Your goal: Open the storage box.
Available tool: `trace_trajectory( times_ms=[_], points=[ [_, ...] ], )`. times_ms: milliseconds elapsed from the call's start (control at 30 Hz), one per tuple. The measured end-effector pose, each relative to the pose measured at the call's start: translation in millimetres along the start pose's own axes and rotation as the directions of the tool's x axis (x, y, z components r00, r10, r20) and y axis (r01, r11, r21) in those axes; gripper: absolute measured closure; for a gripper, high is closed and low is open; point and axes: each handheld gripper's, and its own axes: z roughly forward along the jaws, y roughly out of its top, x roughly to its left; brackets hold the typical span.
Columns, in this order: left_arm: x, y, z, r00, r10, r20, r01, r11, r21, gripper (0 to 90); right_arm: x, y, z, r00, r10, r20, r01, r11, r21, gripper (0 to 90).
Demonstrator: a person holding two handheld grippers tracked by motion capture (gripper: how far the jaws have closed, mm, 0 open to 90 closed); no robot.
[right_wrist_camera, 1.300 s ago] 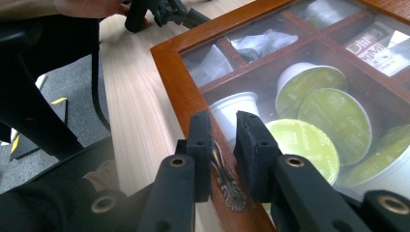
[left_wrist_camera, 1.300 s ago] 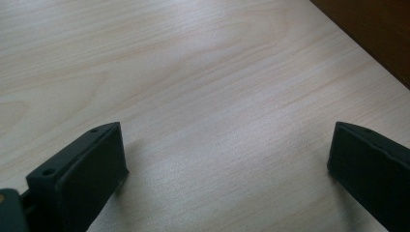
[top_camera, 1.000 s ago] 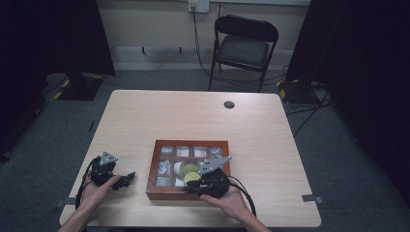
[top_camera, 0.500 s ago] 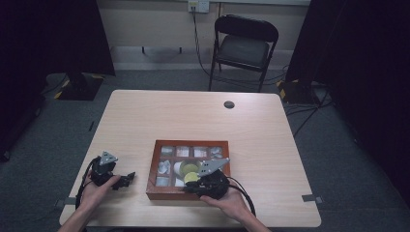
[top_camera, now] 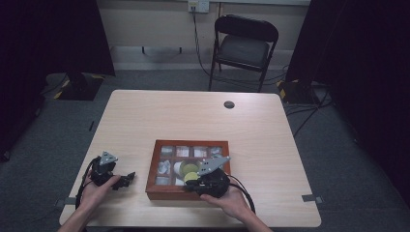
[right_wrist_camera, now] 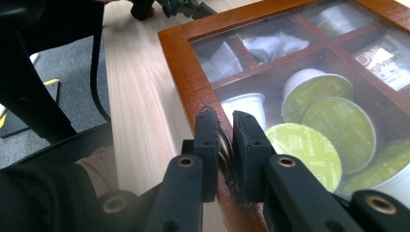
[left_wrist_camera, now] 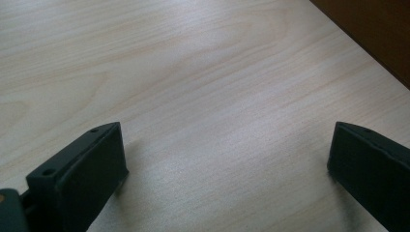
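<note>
Change: right gripper (right_wrist_camera: 226,128) barely shifted at the box's near edge; left gripper (top_camera: 126,179) unmoved.
Box (top_camera: 155,166): on table (top_camera: 193,116), glass lid down.
Right jaws: clamped on lid knob (right_wrist_camera: 224,145).
Left jaws: apart, idle.
Left to do: lift lid.

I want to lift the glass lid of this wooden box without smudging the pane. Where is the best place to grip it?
Grip the small metal knob on the front rail of the lid, coming from the near, person's side. It sticks out from the frame edge, so jaws fit either side of it without touching the glass. The right gripper is already shut on it. The left gripper rests open on the table.
</note>
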Motion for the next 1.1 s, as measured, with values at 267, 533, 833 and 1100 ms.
trace_trajectory(
  times_ms=[267, 533, 833, 1100],
  points=[
    [-0.4, -0.1, 0.3, 1.0000, -0.007, 0.000, 0.007, 1.0000, -0.006, 0.0, -1.3, 3.3, -4.2, 0.9998, 0.018, -0.009, -0.018, 1.000, -0.019, 81.1],
    [-0.4, -0.1, 0.3, 1.0000, -0.006, 0.000, 0.006, 1.0000, -0.005, 0.0, -3.3, 6.3, -8.1, 0.9990, 0.040, -0.021, -0.041, 0.998, -0.039, 81.1],
    [0.0, 0.0, 0.0, 1.0000, 0.000, 0.000, 0.000, 1.0000, 0.000, 0.0, -3.6, 10.1, -11.4, 0.9988, 0.045, -0.021, -0.046, 0.998, -0.049, 81.1],
    [-0.3, -0.1, 0.2, 1.0000, -0.005, 0.000, 0.005, 1.0000, -0.004, 0.0, -5.0, 13.4, -15.4, 0.9976, 0.064, -0.027, -0.066, 0.996, -0.068, 81.1]
  ],
)
